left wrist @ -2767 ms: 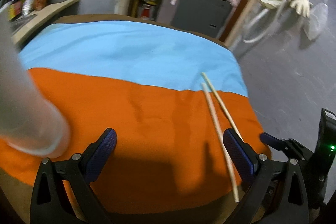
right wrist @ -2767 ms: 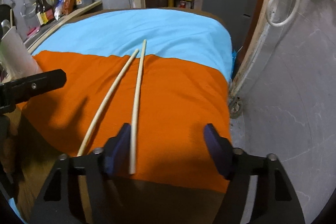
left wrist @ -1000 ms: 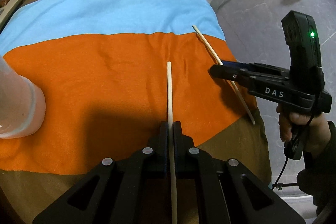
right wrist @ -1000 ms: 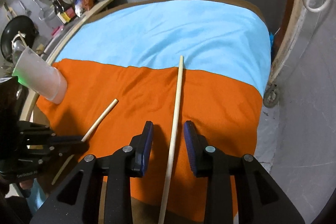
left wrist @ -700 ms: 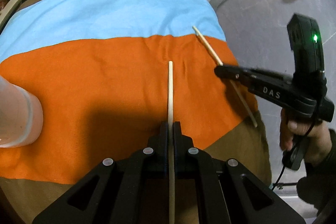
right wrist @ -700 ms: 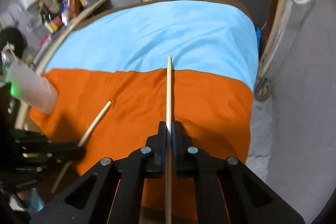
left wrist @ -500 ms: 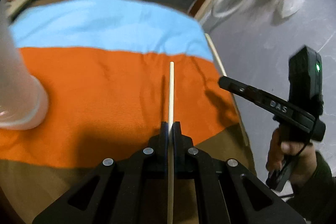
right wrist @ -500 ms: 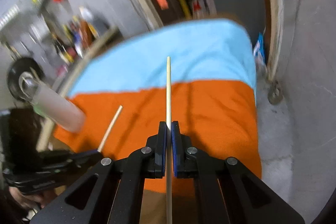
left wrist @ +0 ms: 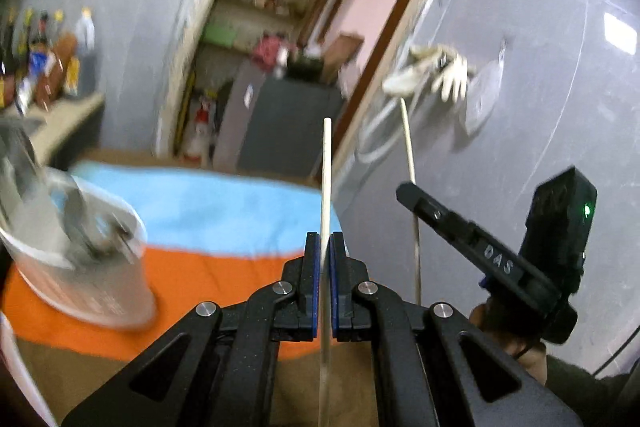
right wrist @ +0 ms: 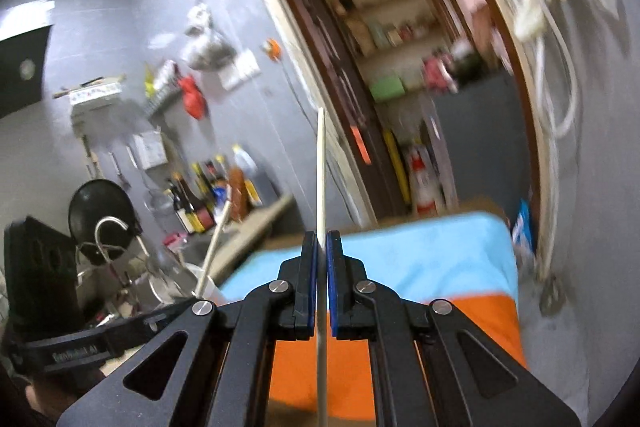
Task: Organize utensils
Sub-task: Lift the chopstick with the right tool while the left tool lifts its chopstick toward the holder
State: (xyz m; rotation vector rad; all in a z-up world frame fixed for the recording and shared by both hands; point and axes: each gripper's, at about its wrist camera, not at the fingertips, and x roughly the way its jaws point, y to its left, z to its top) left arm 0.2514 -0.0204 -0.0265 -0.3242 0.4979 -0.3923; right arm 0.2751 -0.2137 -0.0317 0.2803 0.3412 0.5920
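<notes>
Shows, nearest in the left wrist view, the left hand-held gripper [left wrist: 325,247] with its blue pads pressed together on a thin pale chopstick, the left chopstick [left wrist: 326,179]. Runs straight up between the black fingers, tip pointing at the doorway, clear of the desk [left wrist: 80,379] below. Shows the same in the right wrist view: the right hand-held gripper [right wrist: 321,247] clamped tight on the right chopstick [right wrist: 320,167], also upright in the frame and off the surface. Places the two hand-held grippers side by side, each visible at the edge of the other's view, a person's hand [left wrist: 516,343] wrapped round the right one's handle. Sets a translucent plastic cup [left wrist: 80,267] just left of the left hand-held gripper, on the orange cloth [left wrist: 224,279]; holds something grey and metallic, too blurred to name. Continues past the orange cloth with a light blue cloth [left wrist: 208,211] over the far half of the desk. Ends, farther back, with a grey wall, a row of bottles [right wrist: 208,195] and a black pan [right wrist: 100,211] on the left, an open doorway with shelves and a dark grey cabinet [left wrist: 288,123], and pale gloves [left wrist: 440,75] hanging on the wall at right.
</notes>
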